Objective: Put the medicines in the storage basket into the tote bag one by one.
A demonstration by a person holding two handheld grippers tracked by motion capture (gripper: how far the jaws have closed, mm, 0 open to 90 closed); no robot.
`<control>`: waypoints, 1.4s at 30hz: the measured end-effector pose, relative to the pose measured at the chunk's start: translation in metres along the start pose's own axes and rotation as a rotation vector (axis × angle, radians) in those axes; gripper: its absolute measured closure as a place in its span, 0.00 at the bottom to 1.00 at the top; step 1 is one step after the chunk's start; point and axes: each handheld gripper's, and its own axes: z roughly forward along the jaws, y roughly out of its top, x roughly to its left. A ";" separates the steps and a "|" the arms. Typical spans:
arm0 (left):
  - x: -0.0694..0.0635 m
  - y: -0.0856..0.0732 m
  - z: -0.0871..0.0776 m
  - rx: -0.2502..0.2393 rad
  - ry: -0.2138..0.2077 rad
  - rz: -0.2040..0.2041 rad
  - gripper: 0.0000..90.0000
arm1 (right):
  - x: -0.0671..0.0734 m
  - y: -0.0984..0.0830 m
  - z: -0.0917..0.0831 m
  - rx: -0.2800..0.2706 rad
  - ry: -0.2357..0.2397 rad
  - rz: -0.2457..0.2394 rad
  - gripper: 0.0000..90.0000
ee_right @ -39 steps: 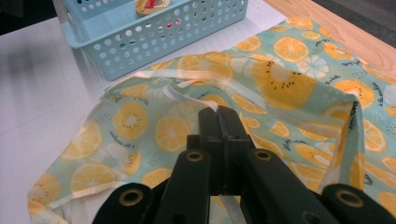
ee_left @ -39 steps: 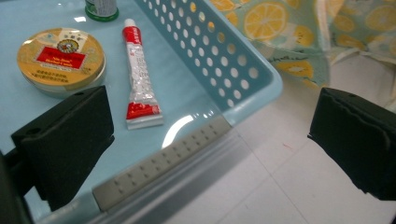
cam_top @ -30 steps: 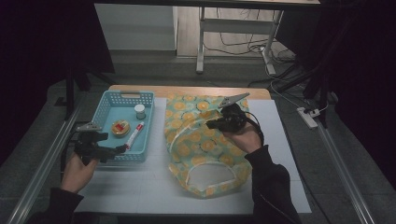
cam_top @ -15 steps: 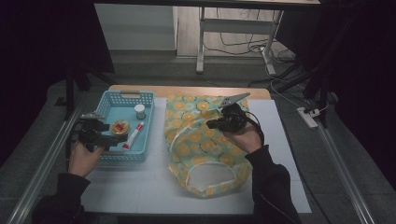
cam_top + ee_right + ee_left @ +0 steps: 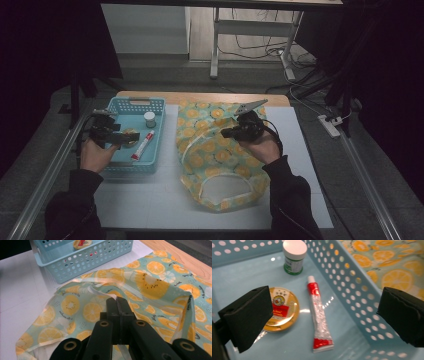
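A light-blue perforated basket at the table's left holds a round yellow tin, a red-and-white tube and a small white-capped green jar. My left gripper hovers over the basket's near-left part, jaws open wide, with the tin and tube below and between them. A fruit-print bag lies in the middle, its mouth toward the person. My right gripper is shut on the bag's translucent rim, holding it raised.
The basket stands just left of the bag, on a white mat. A wooden table edge runs behind. Metal rails flank both sides; cables and a power strip lie on the floor at the right.
My left gripper has moved away from the person, from the basket's near-left corner to over its inside. The right gripper and the bag have stayed put.
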 end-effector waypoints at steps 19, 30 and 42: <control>0.028 0.013 0.043 0.091 0.092 -0.011 0.00 | 0.000 -0.001 0.000 0.005 0.000 -0.004 1.00; 0.033 0.015 0.063 0.195 0.141 0.011 0.00 | 0.001 -0.001 0.000 0.006 0.002 -0.004 1.00; 0.042 0.014 0.071 0.272 0.175 -0.061 0.01 | 0.002 0.000 0.001 0.010 0.008 -0.012 1.00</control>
